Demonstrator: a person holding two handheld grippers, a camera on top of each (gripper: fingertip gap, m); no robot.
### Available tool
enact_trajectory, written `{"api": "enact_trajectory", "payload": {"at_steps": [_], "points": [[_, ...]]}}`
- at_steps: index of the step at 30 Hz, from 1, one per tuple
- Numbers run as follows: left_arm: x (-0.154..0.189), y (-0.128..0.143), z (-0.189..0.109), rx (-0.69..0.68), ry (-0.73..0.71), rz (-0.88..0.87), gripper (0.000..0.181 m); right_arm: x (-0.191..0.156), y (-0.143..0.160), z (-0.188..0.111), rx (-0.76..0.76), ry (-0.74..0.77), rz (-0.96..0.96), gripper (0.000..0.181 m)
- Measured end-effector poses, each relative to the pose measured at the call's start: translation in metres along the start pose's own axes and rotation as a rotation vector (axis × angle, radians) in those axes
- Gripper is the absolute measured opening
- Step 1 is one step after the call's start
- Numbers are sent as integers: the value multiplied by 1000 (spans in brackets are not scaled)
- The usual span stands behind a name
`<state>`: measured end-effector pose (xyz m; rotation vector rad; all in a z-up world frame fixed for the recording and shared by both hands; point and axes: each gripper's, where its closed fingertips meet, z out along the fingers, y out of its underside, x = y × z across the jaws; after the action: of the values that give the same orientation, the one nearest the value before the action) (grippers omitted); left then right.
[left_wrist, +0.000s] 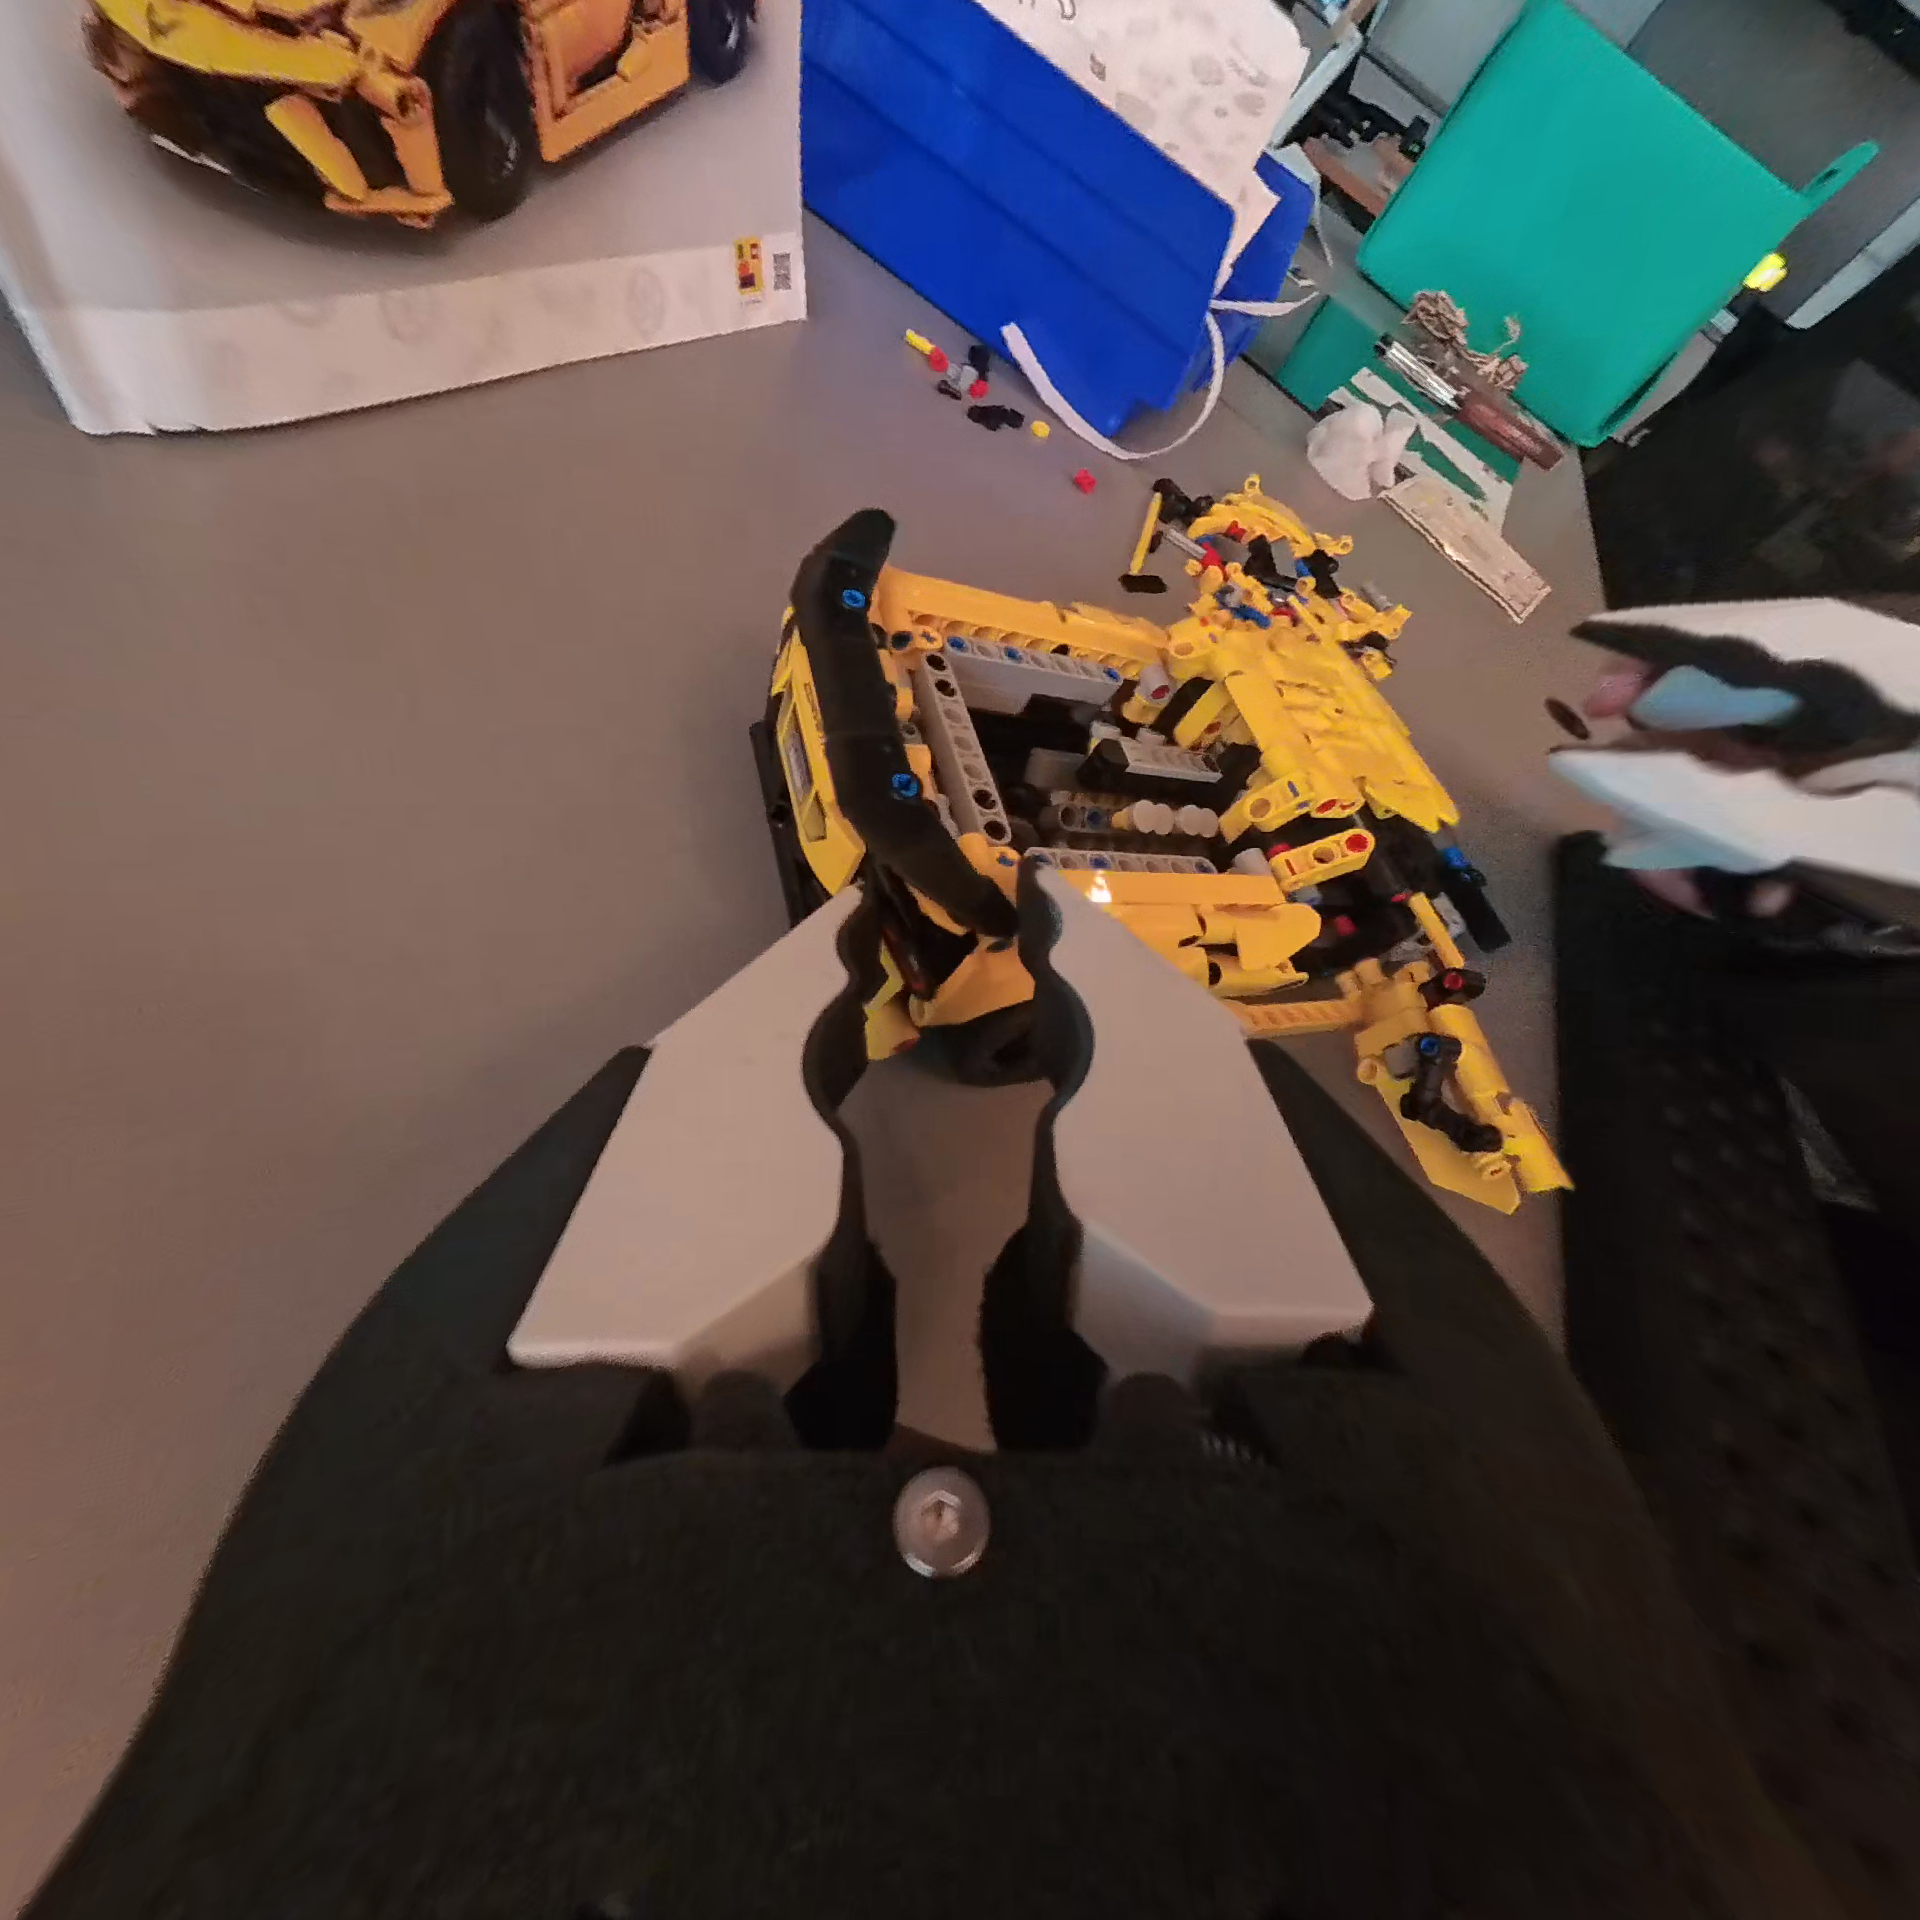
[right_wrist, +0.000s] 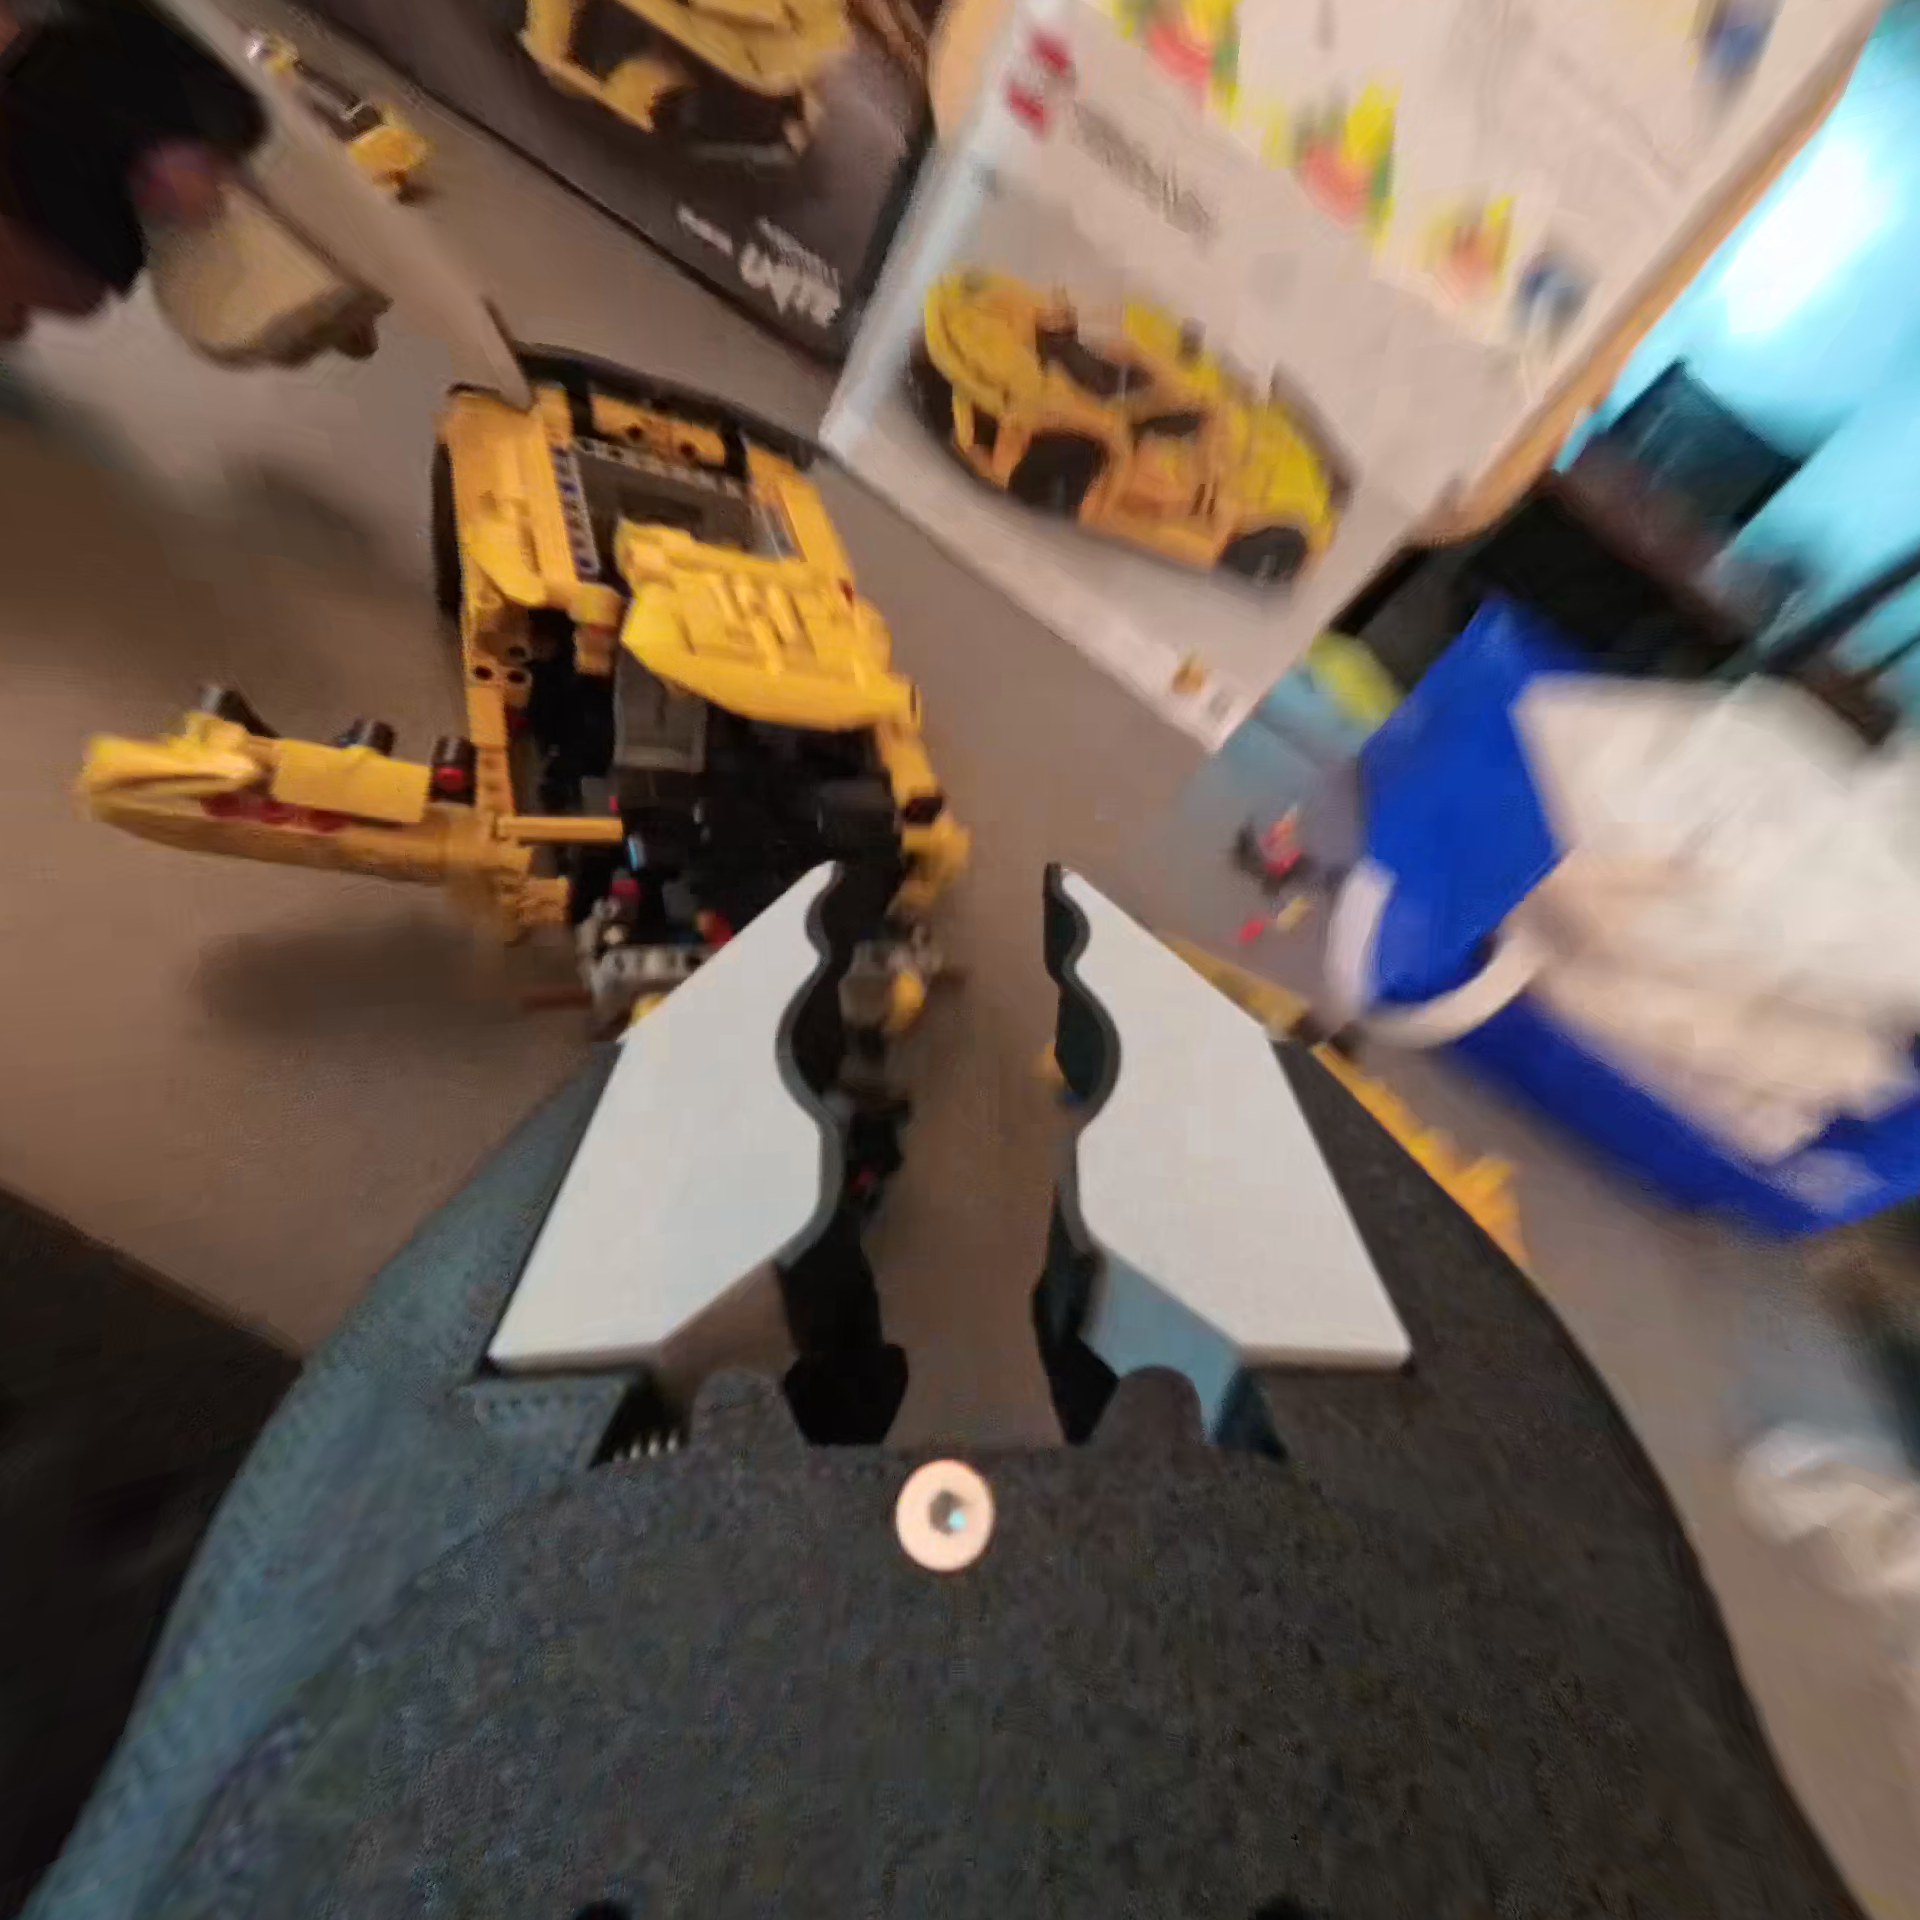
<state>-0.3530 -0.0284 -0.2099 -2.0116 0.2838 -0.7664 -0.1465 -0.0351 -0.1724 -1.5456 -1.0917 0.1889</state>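
- left tool (left_wrist: 940, 914) closed on the near corner of the yellow car (left_wrist: 1132, 831); car extends away from it
- right tool (right_wrist: 940, 904) part open, empty, just beside car (right_wrist: 665, 665), to car's right

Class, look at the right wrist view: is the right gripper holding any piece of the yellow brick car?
No. The right gripper stands open with bare table between its fingers, beside the yellow brick car.

We note printed markings on the white box (right_wrist: 1122, 436), the dark box (right_wrist: 727, 177) behind it, and a small sticker with a code square on the white sheet (left_wrist: 764, 268); we do not transcribe them.
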Motion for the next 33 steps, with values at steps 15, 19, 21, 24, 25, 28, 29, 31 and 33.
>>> {"api": "enact_trajectory", "payload": {"at_steps": [15,19,21,24,25,28,29,31,33], "points": [[-18,0,-32,65,-111,-70,16,-38,32,48,-349,-478,769,79],[-21,7,-67,87,-252,-93,15,-50,14,72,-365,-616,771,77],[-16,19,-91,63,-332,-118,15,-56,5,88,-371,-675,763,71],[1,46,-115,14,-409,-93,15,-63,-11,118,-359,-741,765,67],[12,53,-119,17,-385,-81,12,-66,-16,127,-355,-759,770,66],[38,68,-126,-15,-329,-54,0,-79,-32,133,-364,-852,777,63],[37,66,-132,-20,-364,30,0,-78,-40,129,-349,-854,788,60],[36,50,-142,16,-417,308,3,-74,-67,112,-233,-846,814,51],[32,32,-144,50,-462,611,23,-84,-94,89,-140,-888,845,48]]}}
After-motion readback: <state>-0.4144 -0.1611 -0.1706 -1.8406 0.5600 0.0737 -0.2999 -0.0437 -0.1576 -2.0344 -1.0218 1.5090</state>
